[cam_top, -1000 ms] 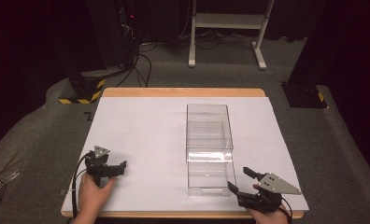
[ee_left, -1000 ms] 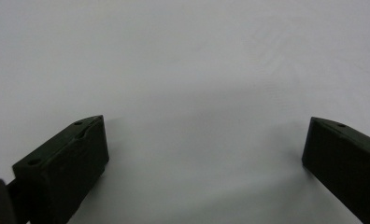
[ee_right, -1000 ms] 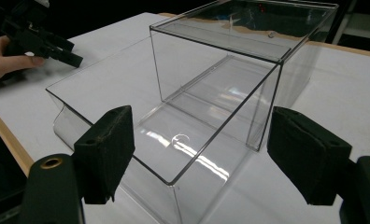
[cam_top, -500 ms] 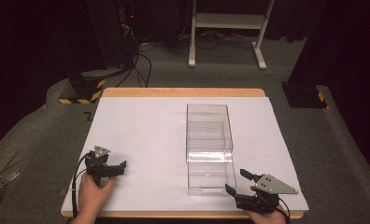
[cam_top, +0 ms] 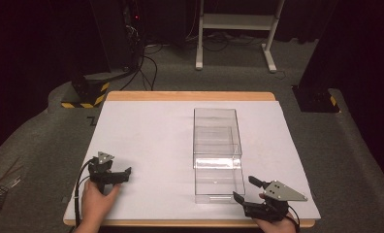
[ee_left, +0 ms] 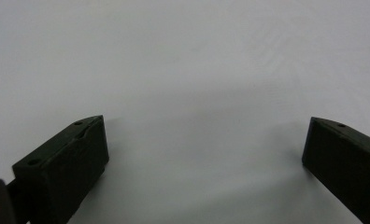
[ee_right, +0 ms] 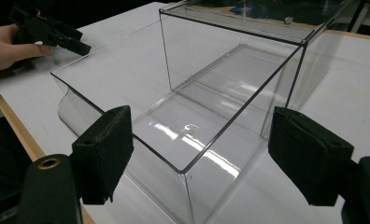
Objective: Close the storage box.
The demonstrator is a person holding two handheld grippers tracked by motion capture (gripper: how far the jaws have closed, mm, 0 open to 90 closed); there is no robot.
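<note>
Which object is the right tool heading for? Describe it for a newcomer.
On the white table, right of centre, sits a clear plastic drawer box, its tray pulled out toward the open right tool. Nothing else there is see-through.

A clear box [cam_top: 217, 150] sits on the table [cam_top: 146, 126], right of centre; left gripper [cam_top: 113, 175] near-left, right gripper [cam_top: 248, 191] just before the box.

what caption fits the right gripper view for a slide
Open right gripper facing the near corner of a clear drawer box.
</note>
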